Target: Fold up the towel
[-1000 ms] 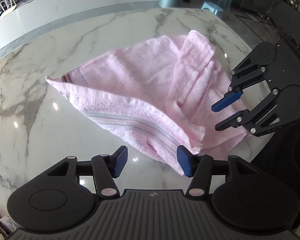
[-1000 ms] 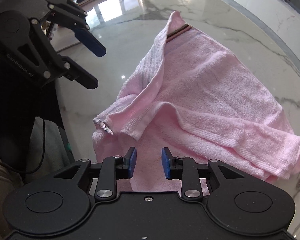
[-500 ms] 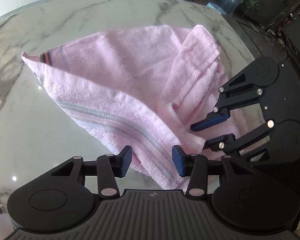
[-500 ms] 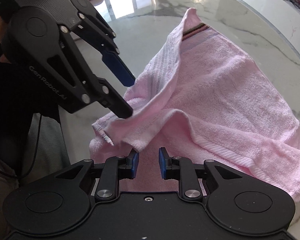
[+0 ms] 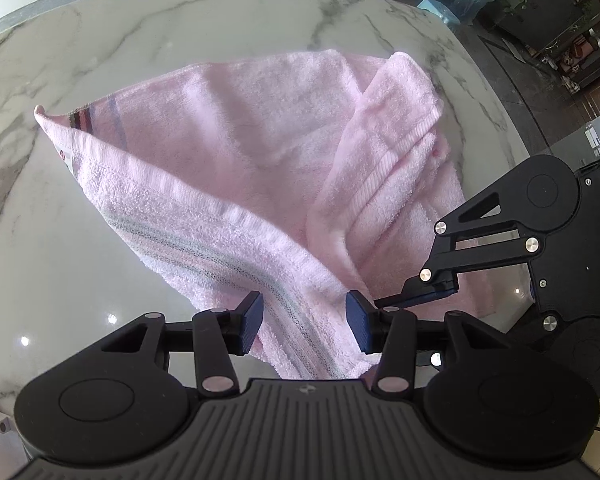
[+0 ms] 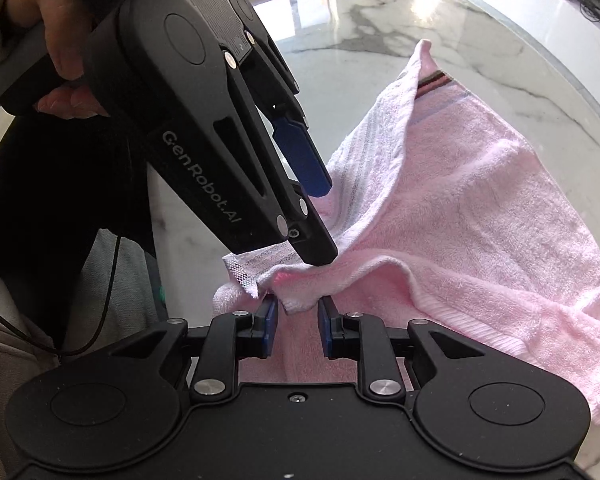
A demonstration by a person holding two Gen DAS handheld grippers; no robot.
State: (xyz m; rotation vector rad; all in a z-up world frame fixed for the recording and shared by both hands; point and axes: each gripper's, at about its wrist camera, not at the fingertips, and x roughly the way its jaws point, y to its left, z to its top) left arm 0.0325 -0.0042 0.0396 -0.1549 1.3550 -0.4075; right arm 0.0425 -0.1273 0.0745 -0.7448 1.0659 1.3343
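We see the pink towel (image 5: 236,168) crumpled on the marble table (image 5: 100,48), unfolded: left gripper (image 5: 304,324) opening astride its striped hem, right gripper (image 6: 298,330) unclenched around a corner; no fold made.

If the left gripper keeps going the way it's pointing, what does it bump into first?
Most likely the pink towel. The left gripper points steeply down with the towel's striped edge already between its opening jaws, not yet pinched. The marble table lies just under it.
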